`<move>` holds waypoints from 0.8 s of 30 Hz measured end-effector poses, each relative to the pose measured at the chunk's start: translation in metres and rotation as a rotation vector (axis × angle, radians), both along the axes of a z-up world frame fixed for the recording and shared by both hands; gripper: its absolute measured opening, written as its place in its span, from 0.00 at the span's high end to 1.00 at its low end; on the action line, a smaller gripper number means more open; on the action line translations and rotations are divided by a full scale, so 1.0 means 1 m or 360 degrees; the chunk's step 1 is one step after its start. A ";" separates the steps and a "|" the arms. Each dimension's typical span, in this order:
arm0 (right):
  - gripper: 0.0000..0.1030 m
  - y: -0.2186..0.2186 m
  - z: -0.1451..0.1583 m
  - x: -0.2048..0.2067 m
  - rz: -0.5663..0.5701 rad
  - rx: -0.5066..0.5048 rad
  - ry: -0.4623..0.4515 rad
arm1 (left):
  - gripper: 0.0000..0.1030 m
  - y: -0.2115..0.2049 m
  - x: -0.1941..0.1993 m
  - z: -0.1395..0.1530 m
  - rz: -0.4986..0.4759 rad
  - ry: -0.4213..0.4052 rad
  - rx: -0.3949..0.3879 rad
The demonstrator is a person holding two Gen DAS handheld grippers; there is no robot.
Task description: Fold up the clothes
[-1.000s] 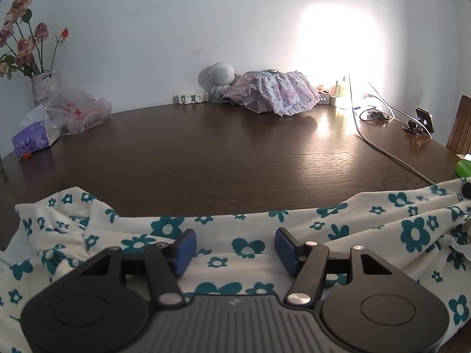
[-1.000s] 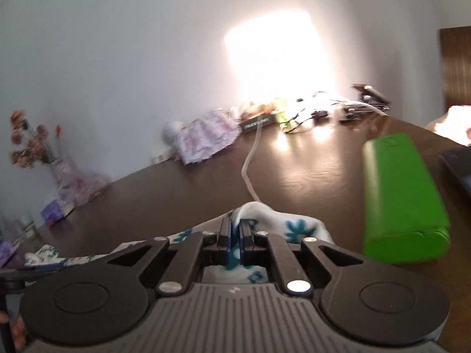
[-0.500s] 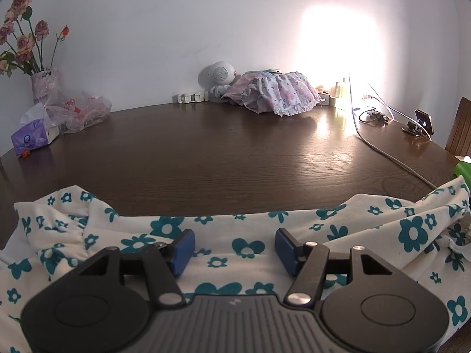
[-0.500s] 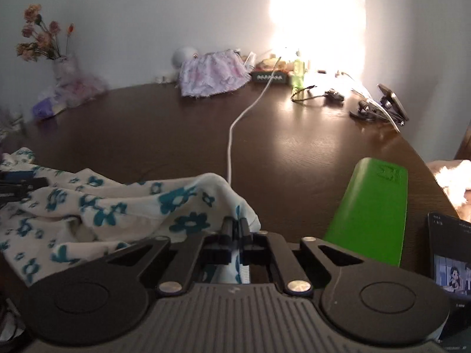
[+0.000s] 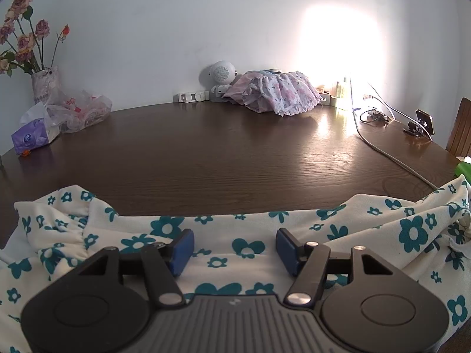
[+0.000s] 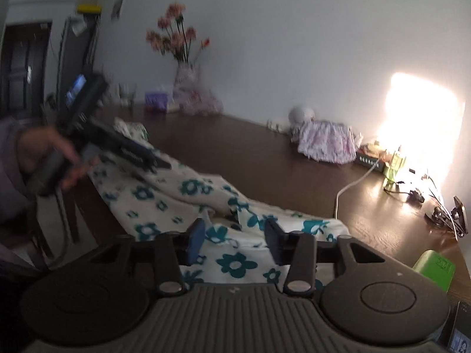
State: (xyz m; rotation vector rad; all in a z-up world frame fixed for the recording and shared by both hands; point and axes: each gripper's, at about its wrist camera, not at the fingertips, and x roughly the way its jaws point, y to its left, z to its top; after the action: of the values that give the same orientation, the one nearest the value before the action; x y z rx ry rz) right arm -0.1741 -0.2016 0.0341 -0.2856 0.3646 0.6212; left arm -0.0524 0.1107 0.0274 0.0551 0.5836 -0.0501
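A white garment with teal flowers [image 5: 235,229] lies spread along the near edge of the dark wooden table [image 5: 223,158]. My left gripper [image 5: 234,245] is open just above its middle, holding nothing. In the right wrist view the same garment [image 6: 188,194] lies rumpled, and my right gripper [image 6: 234,236] is open above its right end, empty. The left gripper's body [image 6: 97,135] shows there at the left, held in a hand over the cloth's far end.
A pink floral garment [image 5: 273,91] lies at the back by the wall, next to a white speaker [image 5: 220,72]. A vase of flowers [image 5: 44,82], a plastic bag and a tissue pack [image 5: 32,136] stand at left. A white cable [image 5: 382,153], a green box [image 6: 434,267] and a phone stand [image 5: 422,120] are at right.
My right gripper has opened and let go of the garment's end, and has swung left to look along the table. The left gripper has stayed open over the cloth.
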 end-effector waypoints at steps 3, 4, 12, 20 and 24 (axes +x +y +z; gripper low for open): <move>0.86 0.005 -0.009 0.026 -0.0089 0.0024 0.0079 | 0.41 0.001 0.000 0.000 -0.0001 0.0002 -0.0004; 0.91 0.003 -0.010 0.032 -0.0143 0.0054 0.0088 | 0.41 0.001 0.000 0.000 -0.0001 0.0002 -0.0004; 0.91 0.010 -0.023 0.053 -0.0503 0.0159 0.0281 | 0.41 0.001 -0.001 0.000 -0.0001 -0.0001 -0.0009; 0.89 0.018 -0.025 0.030 -0.0519 0.0022 0.0201 | 0.41 -0.001 -0.003 0.001 -0.0010 -0.0002 -0.0003; 0.89 0.013 -0.024 0.029 -0.0522 0.0092 0.0213 | 0.43 -0.012 -0.018 0.035 -0.0080 -0.0081 -0.0253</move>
State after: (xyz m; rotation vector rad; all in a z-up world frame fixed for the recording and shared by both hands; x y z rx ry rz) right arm -0.1455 -0.1883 0.0099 -0.1246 0.5089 0.3282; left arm -0.0700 0.0990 0.0623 -0.0832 0.5254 -0.1436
